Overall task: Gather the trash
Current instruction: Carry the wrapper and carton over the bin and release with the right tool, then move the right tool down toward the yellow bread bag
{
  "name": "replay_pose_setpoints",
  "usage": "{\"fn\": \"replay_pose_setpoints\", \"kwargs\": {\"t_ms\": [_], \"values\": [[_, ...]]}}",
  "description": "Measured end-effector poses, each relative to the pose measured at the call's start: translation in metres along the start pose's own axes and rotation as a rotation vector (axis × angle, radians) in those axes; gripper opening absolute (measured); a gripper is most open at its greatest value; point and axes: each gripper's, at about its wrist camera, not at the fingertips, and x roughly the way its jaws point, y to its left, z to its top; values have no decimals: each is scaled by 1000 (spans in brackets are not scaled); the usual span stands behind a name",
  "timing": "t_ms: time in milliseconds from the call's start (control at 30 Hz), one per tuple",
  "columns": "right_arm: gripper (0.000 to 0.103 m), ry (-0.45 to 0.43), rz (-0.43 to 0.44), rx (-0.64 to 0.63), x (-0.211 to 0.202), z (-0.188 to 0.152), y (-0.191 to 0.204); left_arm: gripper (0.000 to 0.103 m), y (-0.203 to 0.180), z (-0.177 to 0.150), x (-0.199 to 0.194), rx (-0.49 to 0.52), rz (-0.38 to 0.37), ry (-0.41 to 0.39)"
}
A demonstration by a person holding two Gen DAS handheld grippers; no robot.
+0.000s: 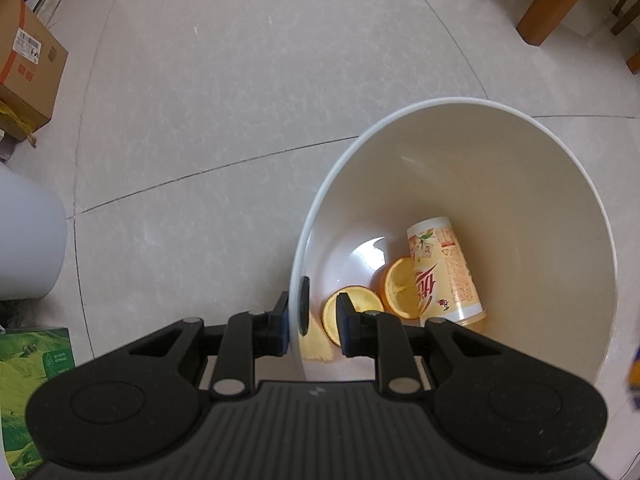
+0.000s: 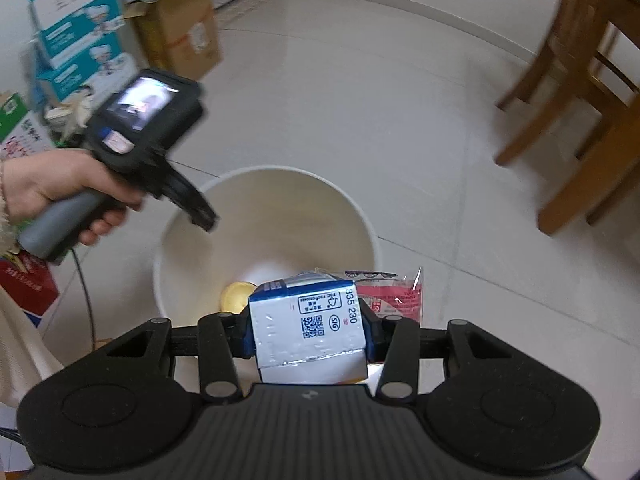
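A white bin (image 1: 520, 168) stands on the tiled floor. Two orange halves (image 1: 400, 286) and a yellow drink cup (image 1: 448, 268) on its side lie at its bottom. My left gripper (image 1: 314, 328) points down, shut on the bin's near rim with one finger outside the wall and one inside. In the right wrist view a hand (image 2: 60, 188) holds that left gripper (image 2: 202, 216) at the bin's (image 2: 360, 216) left rim. My right gripper (image 2: 309, 332) is shut on a blue and white carton (image 2: 316, 308), above the bin's near side. A red and white wrapper (image 2: 396, 292) shows behind the carton; whether it is held I cannot tell.
Wooden chair legs (image 2: 580, 120) stand to the right of the bin. Cardboard boxes (image 2: 180, 28) and printed cartons (image 2: 80, 32) are stacked at the left. A green box (image 1: 32, 392) and a white object (image 1: 24, 240) sit close to the left gripper's left side.
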Motion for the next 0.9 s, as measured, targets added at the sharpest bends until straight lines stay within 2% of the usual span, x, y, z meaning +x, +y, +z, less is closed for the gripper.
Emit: {"fn": "replay_pose_setpoints", "kwargs": {"t_ms": [133, 200, 233, 267, 433, 600, 767, 900], "values": [[52, -17, 62, -37, 7, 13, 20, 20, 2, 0, -1, 2, -4, -2], [66, -32, 55, -43, 6, 17, 28, 20, 2, 0, -1, 3, -4, -2], [80, -44, 54, -41, 4, 17, 29, 20, 1, -1, -1, 5, -3, -2], [83, -64, 58, -38, 1, 16, 29, 20, 1, -1, -1, 5, -3, -2], [83, -90, 37, -16, -13, -3, 13, 20, -2, -1, -1, 12, 5, -5], [83, -98, 26, 72, -21, -45, -17, 20, -5, -3, -1, 12, 12, -10], [87, -127, 7, 154, -8, -113, -39, 20, -2, -2, -3, -6, 2, -6], [87, -97, 41, 169, 17, -173, -47, 20, -1, -3, -4, -9, 6, -10]]}}
